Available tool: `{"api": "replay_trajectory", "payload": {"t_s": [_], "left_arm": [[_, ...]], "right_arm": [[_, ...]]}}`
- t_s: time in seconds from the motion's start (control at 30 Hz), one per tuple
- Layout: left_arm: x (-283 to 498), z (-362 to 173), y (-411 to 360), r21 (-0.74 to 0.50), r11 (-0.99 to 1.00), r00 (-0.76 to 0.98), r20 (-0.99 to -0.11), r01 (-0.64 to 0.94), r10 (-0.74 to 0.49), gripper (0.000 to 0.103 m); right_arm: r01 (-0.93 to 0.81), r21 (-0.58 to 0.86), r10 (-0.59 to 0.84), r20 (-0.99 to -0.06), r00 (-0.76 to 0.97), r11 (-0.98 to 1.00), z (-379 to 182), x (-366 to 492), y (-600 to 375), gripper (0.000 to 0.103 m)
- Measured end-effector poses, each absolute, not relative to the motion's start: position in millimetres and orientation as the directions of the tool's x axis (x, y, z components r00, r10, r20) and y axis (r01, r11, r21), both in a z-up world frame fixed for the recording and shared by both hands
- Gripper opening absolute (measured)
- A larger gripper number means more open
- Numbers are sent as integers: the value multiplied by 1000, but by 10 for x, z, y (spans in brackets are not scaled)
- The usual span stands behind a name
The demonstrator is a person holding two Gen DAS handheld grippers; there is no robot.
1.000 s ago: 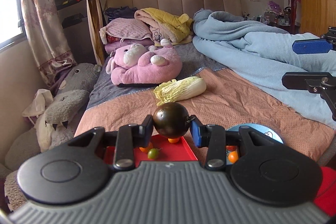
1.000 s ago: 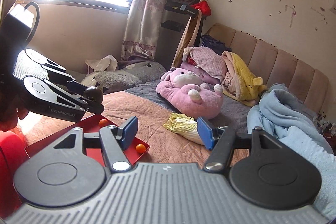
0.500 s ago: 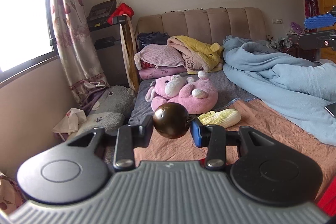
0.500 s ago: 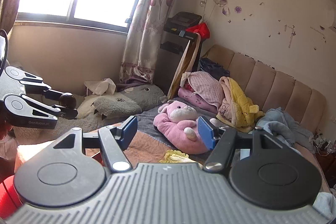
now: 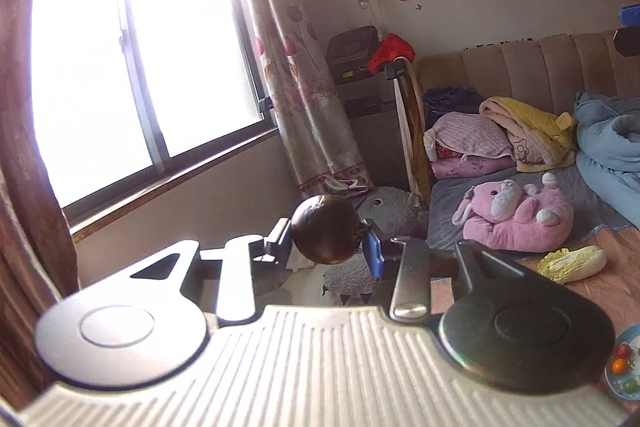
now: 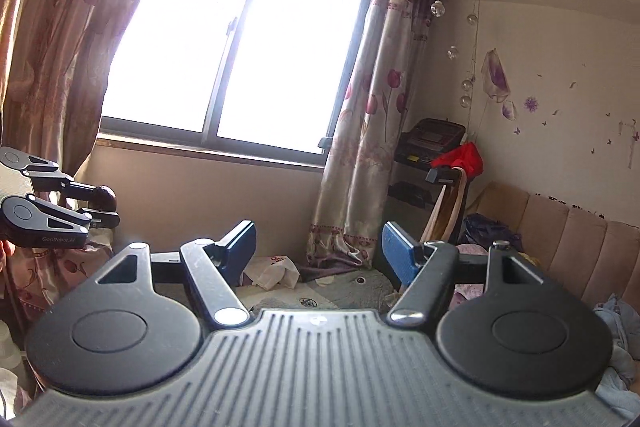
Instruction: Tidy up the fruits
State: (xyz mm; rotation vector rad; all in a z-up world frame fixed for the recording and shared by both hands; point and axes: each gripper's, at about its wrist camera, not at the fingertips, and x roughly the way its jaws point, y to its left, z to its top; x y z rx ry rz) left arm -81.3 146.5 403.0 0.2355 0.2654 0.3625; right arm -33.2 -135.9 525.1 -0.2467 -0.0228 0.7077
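Left gripper [image 5: 326, 241] sat at centre frame in its own view, jaws clamped on a dark round fruit [image 5: 325, 229]; both pads pressed the fruit's sides, left pad at its 9 o'clock, blue right pad at its 3 o'clock. Fruit glossy, brown-black, held clear of any surface, with wall and window sill behind it.

Same gripper showed in the right wrist view at 9 o'clock, near the frame edge, the fruit [image 6: 105, 195] pinched at its tip.

Right gripper [image 6: 316, 251] stood with its jaws apart and nothing between them; they had just been opening wider. Through the gap: floor clutter and the hem of a curtain [image 6: 360, 163].

Window [image 5: 132, 67] blown out white, filling the 10 o'clock quarter of the left view. Floral curtain hung beside it. Bed [image 5: 600, 279] lay at 3 to 4 o'clock, with a peach cover. On it a pink plush toy [image 5: 516, 219], and just at the toy's 4 o'clock a napa cabbage [image 5: 572, 263] lying on its side, apart from the toy. Folded bedding and a yellow blanket [image 5: 528, 131] were stacked against the padded headboard [image 5: 520, 67]. Blue quilt [image 5: 612, 155] bunched at the 3 o'clock edge. A grey plush [image 5: 388, 211] sat on the floor directly behind the held fruit.

A blue plate [image 5: 624, 367] peeked in at 4 o'clock, bearing small red, orange and green fruits; details too small to tell.
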Motion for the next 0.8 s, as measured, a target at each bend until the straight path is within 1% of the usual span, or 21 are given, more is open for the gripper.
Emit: {"api": "replay_trajectory", "payload": {"t_s": [0.1, 0.17, 0.23, 0.33, 0.4, 0.5, 0.57, 0.6, 0.63, 0.67, 0.73, 0.8], "left_arm": [[-941, 4211, 1590, 259, 890, 885, -185, -377, 428, 42], [-998, 4374, 1637, 269, 876, 877, -166, -401, 452, 42], [-1045, 4617, 1664, 306, 851, 867, -133, -425, 481, 42], [-1048, 4965, 1623, 347, 817, 856, -68, -461, 512, 42], [-1040, 5155, 1553, 354, 810, 858, -42, -467, 513, 42], [-1058, 5354, 1429, 300, 852, 889, -23, -430, 457, 42], [-1073, 5368, 1295, 284, 875, 913, -1, -391, 408, 51], [-1061, 5321, 1185, 278, 887, 925, 13, -369, 380, 62], [-1060, 5262, 1087, 273, 900, 938, 20, -339, 347, 67], [-1084, 5191, 987, 269, 917, 954, 22, -294, 299, 68], [-1076, 4960, 775, 258, 946, 979, 10, -198, 203, 68], [-1093, 4667, 564, 248, 964, 995, -22, -91, 99, 68]], "right_arm": [[-626, -264, 643, -27, 765, 734, 5489, -293, -1417, 74], [-582, -299, 613, 15, 790, 756, 5733, -203, -1541, 74], [-516, -336, 567, 69, 821, 788, 6016, -181, -1796, 74], [-460, -321, 514, 108, 851, 828, 6420, -147, -2230, 74], [-366, -345, 436, 152, 887, 864, 6651, -155, -2543, 74], [-217, -381, 315, 217, 924, 899, 6931, -274, -3026, 74], [-163, -377, 264, 234, 936, 912, 7072, -396, -3338, 76], [-138, -368, 234, 230, 945, 919, 7150, -455, -3538, 77], [-120, -366, 212, 224, 951, 923, 7191, -502, -3689, 82], [-98, -373, 190, 218, 957, 923, 7214, -561, -3801, 86], [-40, -393, 128, 200, 971, 919, 7221, -684, -4054, 86], [19, -424, 64, 180, 981, 905, 7154, -893, -4288, 86]]}}
